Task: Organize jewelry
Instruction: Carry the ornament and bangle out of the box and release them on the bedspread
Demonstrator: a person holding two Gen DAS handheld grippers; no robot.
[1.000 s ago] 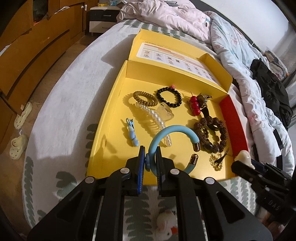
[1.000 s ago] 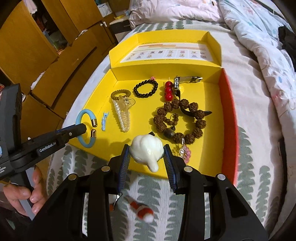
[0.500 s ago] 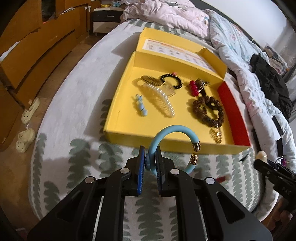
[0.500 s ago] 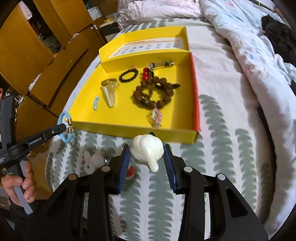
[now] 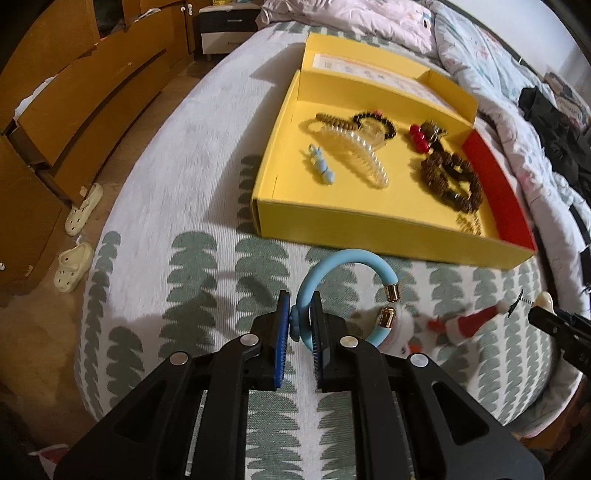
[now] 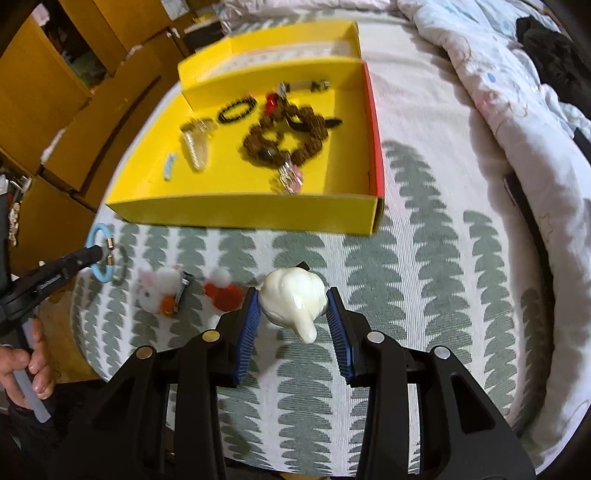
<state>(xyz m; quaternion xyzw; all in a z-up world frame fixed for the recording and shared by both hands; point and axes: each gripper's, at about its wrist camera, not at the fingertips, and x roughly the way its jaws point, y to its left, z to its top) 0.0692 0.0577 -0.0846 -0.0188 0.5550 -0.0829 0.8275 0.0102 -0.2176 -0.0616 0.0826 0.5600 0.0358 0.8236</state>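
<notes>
Leaf-print bedspread (image 5: 207, 258) below left claw (image 5: 300, 321) pinching blue bangle (image 5: 343, 266), right claw (image 6: 293, 306) clamping possibly ceramic white figurine (image 6: 293, 299).

Beneath and ahead of the jaws spreads a bed (image 5: 177, 177) covered in a white sheet printed with grey-green leaf shapes. To their left stand wooden cabinets (image 5: 74, 92) on a tan floor (image 5: 33, 325), where a pair of cream clogs (image 5: 79, 236) lies. Far ahead sits a dark nightstand (image 5: 225, 27). A rumpled pale quilt (image 5: 491, 70) runs along the right, with black clothing (image 5: 554, 125) on it.
</notes>
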